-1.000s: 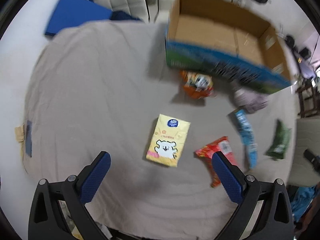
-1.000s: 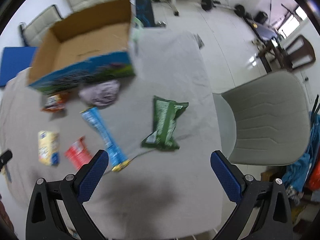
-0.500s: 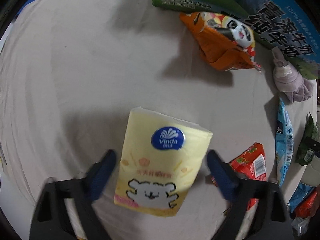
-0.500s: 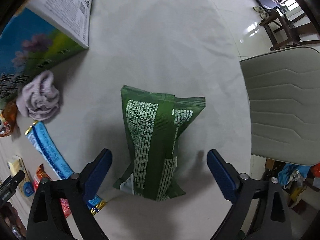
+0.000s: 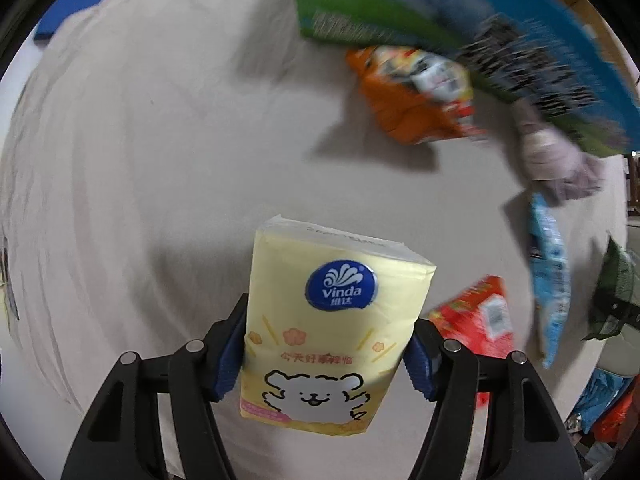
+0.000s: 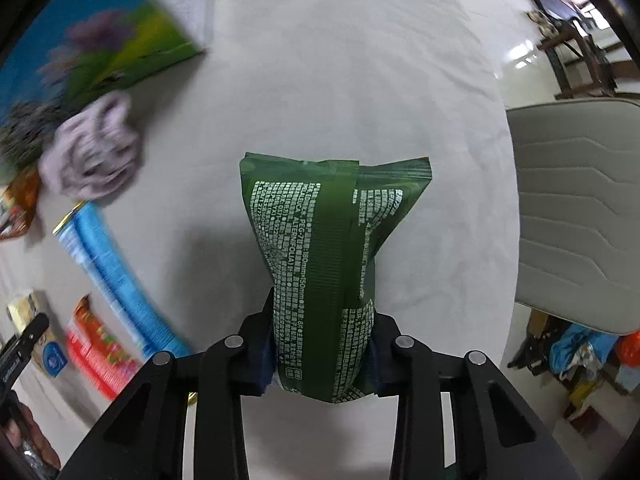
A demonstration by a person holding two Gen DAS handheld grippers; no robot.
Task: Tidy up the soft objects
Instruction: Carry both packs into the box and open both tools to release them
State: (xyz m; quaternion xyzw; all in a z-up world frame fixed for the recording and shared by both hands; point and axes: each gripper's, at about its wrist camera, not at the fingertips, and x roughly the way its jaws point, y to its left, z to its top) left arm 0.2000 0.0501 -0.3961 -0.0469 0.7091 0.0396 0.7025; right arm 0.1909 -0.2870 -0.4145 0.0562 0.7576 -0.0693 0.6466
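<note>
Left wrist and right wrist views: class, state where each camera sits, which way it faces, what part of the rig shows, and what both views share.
Left wrist view: sits on the left gripper, looking along its fingers, down at the table; black arms and blue pads clamp the yellow tissue pack.
Right wrist view: sits on the right gripper, facing down likewise; its fingers squeeze the green pouch.
Shared: the printed box, lilac cloth, blue packet, red packet.

Glossy plastic tissue pack (image 5: 326,332); matt green wrapper (image 6: 326,264); wrinkled cloth tablecloth (image 5: 160,140).
</note>
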